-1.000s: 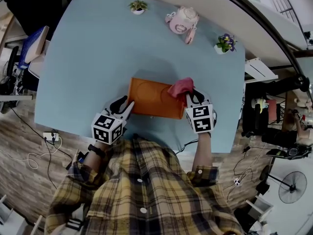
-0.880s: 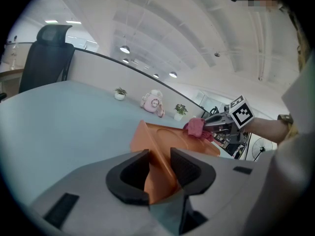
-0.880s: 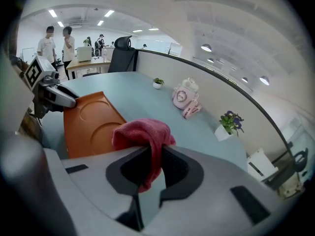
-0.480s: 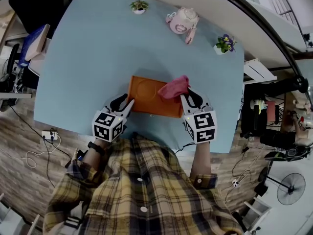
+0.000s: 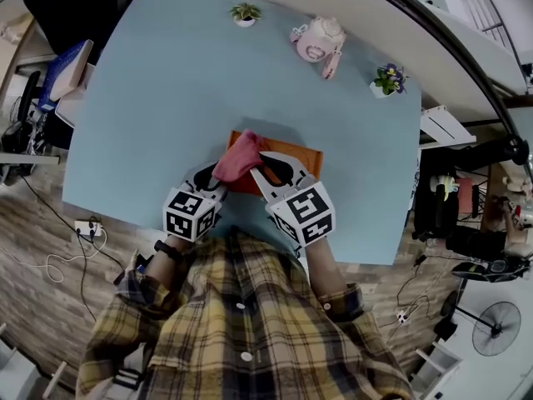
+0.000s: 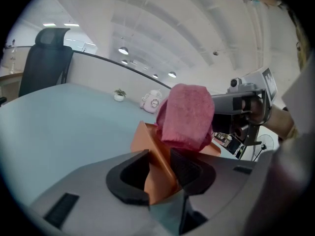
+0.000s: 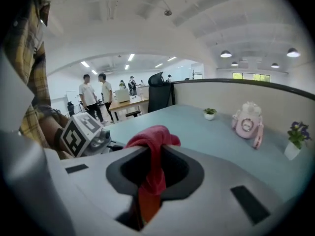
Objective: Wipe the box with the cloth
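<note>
Right gripper [image 5: 265,167] swept the cloth [image 5: 240,157] from the box's right end over to its left end; my left gripper [image 5: 215,182] hasn't budged.

Left jaws are clamped on the near-left wall of the box [image 5: 293,153]. The orange wall sits squeezed between both pads in the left gripper view. That's the anchor, so the box doesn't slide on the table [image 5: 158,90] when the cloth drags across it.

Right jaws are pinched tight on the cloth. A bunched wad sticks out ahead of the tips, so fabric, not plastic, meets the box.

Box lies near the table's front edge, right in front of me. Cloth hangs over its left end, just beside the left gripper's tips; can't tell if it's pressing down or slightly lifted.

My guess: mid-wipe, end of one pass, and the return stroke must watch the left gripper.
</note>
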Demonstrator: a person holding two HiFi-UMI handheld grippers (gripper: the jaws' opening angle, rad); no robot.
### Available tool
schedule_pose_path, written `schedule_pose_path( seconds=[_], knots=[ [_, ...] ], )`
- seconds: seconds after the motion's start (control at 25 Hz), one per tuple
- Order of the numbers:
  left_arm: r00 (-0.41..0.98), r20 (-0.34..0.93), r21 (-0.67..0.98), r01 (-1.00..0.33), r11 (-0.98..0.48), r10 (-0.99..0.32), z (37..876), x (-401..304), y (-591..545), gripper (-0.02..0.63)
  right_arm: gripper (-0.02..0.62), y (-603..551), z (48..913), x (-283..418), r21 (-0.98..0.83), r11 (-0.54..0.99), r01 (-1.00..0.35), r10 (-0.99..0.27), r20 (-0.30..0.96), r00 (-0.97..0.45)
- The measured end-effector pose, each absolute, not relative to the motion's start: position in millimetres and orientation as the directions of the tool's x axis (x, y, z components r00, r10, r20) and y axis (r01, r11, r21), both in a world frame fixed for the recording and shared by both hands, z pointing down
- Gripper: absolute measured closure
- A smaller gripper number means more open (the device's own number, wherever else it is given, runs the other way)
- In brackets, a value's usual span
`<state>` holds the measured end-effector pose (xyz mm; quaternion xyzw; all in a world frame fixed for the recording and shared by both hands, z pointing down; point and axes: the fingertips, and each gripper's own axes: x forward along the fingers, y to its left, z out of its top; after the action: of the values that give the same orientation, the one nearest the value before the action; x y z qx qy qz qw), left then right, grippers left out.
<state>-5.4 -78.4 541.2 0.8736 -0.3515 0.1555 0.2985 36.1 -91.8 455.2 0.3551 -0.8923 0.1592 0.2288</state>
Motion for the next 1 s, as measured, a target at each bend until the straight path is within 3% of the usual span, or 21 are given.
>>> schedule_pose_path(
  seconds=[0.32, 1.0],
  knots=[
    [0.706, 0.476, 0.415, -0.706, -0.573, -0.525, 542, -5, -79, 0.476, 0.538, -99, 499, 3, -0.226, 0.718, -0.658, -0.447, 0.576, -0.685],
    [0.709, 0.479, 0.413, -0.703, -0.579, -0.518, 542, -5, -79, 0.472, 0.54, -85, 530, 27, -0.071, 0.766, -0.639, -0.421, 0.696, -0.582]
  ],
)
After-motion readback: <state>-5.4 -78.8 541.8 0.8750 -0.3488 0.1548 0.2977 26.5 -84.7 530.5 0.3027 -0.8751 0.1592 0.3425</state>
